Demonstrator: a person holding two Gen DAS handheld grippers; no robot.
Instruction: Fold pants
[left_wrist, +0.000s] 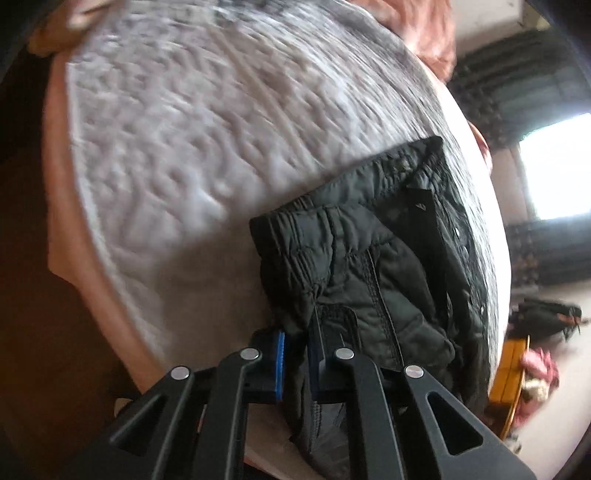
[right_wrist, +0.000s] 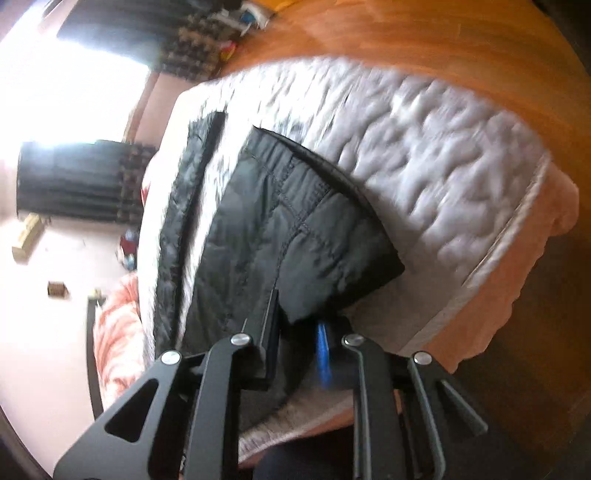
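Gripping the near end of the black pants (left_wrist: 369, 236) with both tools is the step in hand, and doing it well depends on matched holds. In the left wrist view the left gripper (left_wrist: 297, 363) is clenched on a bunched fold of dark cloth at 6 o'clock, the blue pads (left_wrist: 280, 365) pressing it from both sides. In the right wrist view the right gripper (right_wrist: 295, 347) sits at 6 o'clock with the hem corner of the pants (right_wrist: 288, 229) between its jaws; they look nearly closed on the cloth, though blur hides the contact. The garment lies on the quilted grey mattress cover (left_wrist: 177, 140), running away toward 12 o'clock. A good fold likely calls for both tools to rise evenly, carry the pinched edge toward the far end and keep the cloth taut between them, so no crease forms. Uneven lift would probably skew the layers.
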